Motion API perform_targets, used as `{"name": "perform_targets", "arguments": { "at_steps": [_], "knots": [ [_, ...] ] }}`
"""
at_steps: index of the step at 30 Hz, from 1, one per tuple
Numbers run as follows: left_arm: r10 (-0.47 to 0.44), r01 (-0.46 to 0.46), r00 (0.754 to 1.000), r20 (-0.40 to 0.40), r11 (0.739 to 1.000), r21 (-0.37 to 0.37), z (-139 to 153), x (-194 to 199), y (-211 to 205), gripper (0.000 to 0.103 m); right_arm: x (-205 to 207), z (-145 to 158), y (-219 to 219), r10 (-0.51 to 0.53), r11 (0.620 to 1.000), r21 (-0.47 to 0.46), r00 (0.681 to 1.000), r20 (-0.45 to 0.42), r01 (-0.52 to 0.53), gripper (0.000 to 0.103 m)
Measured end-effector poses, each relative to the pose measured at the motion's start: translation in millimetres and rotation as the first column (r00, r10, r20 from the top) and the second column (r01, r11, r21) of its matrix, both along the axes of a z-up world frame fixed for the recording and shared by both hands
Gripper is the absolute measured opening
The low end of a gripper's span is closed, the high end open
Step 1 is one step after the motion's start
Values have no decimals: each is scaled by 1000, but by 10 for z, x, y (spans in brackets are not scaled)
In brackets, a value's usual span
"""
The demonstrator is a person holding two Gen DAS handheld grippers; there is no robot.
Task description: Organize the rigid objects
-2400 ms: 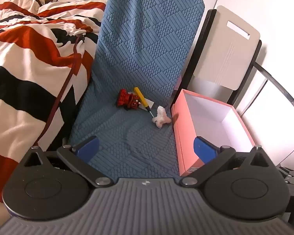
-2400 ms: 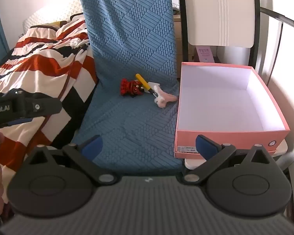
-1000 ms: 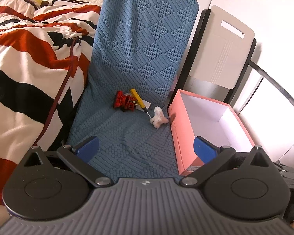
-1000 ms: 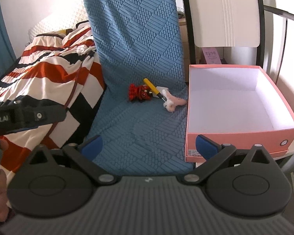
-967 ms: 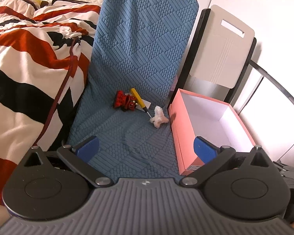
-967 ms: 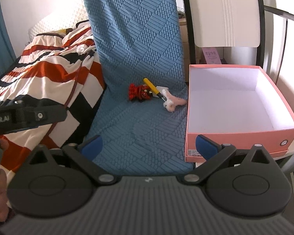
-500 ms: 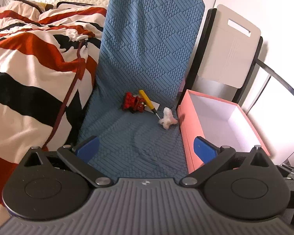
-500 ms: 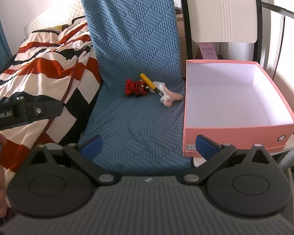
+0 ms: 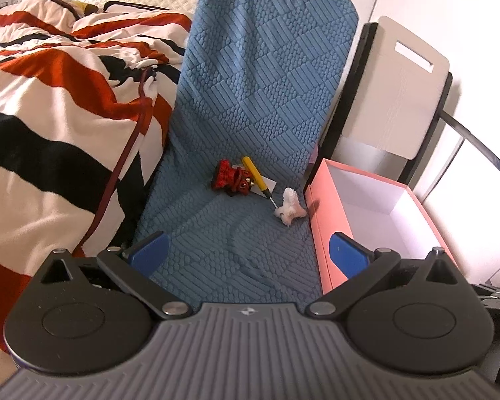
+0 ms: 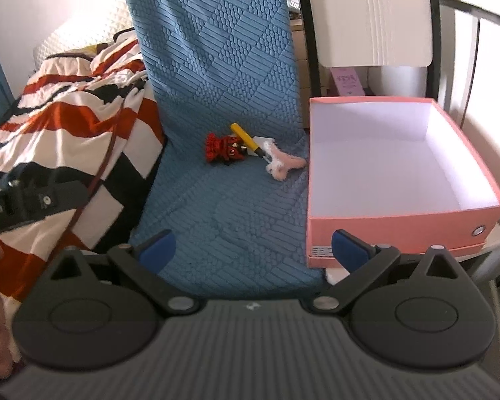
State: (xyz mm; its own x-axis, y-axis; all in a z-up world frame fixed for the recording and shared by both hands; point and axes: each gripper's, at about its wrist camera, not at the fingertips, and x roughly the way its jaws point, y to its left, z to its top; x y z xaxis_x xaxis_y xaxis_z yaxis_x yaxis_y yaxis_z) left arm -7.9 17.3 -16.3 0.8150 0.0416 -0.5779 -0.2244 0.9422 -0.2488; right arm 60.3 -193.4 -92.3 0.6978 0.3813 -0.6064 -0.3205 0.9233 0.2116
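Hovering over blue mat point(image 9: 243, 233): left tongs point(image 9: 248, 250), right tongs point(image 10: 253, 245), both spread apart, empty; pink box point(image 10: 400, 226) beside.

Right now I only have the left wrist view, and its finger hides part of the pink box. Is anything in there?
Observer: Nothing shows. In the right wrist view the pink box has a bare white floor, though the strip behind its front wall is hidden.
Operator: Any markings on that front wall?
Observer: A white label at its lower left and a round eyelet at its right.
Operator: Anything behind the box?
Observer: A pink printed card stands under the white chair back.
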Motion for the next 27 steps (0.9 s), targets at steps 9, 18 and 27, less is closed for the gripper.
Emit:
{"name": "perform_targets", "arguments": {
  "at_steps": [9, 18, 27],
  "knots": [
    [19, -19, 1000, -4, 1000, -15, -77, 30, 77, 103, 38, 38, 64, 22, 1000, 0, 1000, -18, -22, 101],
    [18, -18, 1000, 13, 1000, -24, -66, -56, 148, 103, 5, 30, 108, 24, 1000, 8, 999, -29, -24, 101],
    [15, -15, 1000, 0, 1000, -16, -108, -12, 135, 103, 14, 3, 98, 18, 1000, 21, 999, -42, -17, 101]
  ]
}}
